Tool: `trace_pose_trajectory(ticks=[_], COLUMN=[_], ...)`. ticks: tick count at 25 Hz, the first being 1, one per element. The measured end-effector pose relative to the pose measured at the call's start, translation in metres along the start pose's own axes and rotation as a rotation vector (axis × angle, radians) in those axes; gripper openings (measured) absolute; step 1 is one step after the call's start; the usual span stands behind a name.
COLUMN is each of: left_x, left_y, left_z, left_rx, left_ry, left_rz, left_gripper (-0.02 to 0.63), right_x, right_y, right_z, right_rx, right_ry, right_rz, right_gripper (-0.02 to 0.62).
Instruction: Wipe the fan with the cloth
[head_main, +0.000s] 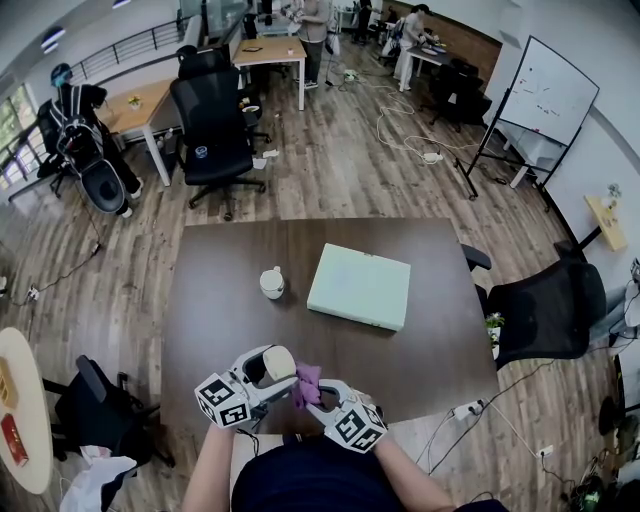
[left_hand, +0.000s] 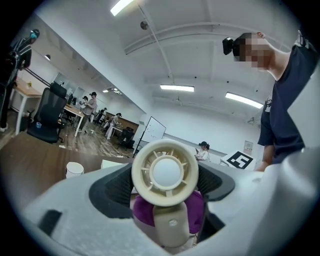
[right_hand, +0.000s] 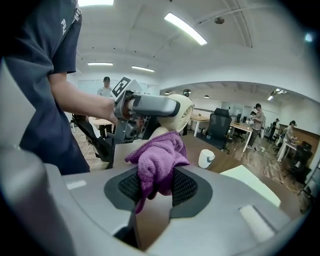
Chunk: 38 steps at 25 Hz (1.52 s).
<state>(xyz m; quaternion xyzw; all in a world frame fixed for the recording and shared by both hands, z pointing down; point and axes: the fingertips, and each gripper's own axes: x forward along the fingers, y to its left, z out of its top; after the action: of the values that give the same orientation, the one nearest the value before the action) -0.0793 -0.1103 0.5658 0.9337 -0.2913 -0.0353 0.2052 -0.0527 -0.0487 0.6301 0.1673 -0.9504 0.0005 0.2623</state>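
Note:
A small cream hand-held fan (head_main: 273, 366) (left_hand: 165, 172) is held over the near edge of the brown table (head_main: 220, 290), with my left gripper (head_main: 262, 378) (left_hand: 167, 190) shut on its round head. A purple cloth (head_main: 307, 384) (right_hand: 159, 162) is bunched between the jaws of my right gripper (head_main: 320, 392) (right_hand: 155, 187), which is shut on it. The cloth lies against the fan's side (right_hand: 172, 117) and shows behind the fan's stem (left_hand: 197, 210) in the left gripper view.
On the table stand a white cup (head_main: 272, 283) (right_hand: 206, 158) and a flat pale green box (head_main: 360, 286). Black office chairs (head_main: 215, 130) (head_main: 545, 310) stand round it. A whiteboard (head_main: 545, 95) and other desks with people are farther back.

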Motion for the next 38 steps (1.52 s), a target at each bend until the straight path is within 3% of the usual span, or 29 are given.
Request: trace_pose_trajectory(ticks=[6,10,13,22,31,38], left_x=[-0.002,-0.004,-0.004,-0.002,0.009,0.015], left_y=[0.009,0.017,0.023,0.040,0.046,0.052], left_z=[-0.016,-0.021,-0.031,-0.084,-0.142,-0.204], left_rx=[-0.012,-0.029,-0.004,0.153,0.339,0.459], left_ry=[0.029,0.029,0.072,0.315,0.579,0.818], left_rz=[0.033,0.052,0.068,0.104,0.068,-0.020], left_gripper=[0.380,0.380,0.380,0.380,0.380,0.380], right_x=[0.004,0.007,0.009,0.001,-0.022,-0.030], right_y=[0.010,0.017,0.019,0.001,-0.030,-0.044], right_z=[-0.017,-0.045,-0.059,-0.076,-0.085,-0.081], right_rx=[0.017,0.010,0.033,0.088,0.180,0.222], right_ry=[0.024,0.096,0.120,0.134,0.110,0.086], right_rz=[0.047,0.078,0.086,0.031,-0.069,-0.120], right_gripper=[0.129,0.129,0.129,0.129,0.129,0.129])
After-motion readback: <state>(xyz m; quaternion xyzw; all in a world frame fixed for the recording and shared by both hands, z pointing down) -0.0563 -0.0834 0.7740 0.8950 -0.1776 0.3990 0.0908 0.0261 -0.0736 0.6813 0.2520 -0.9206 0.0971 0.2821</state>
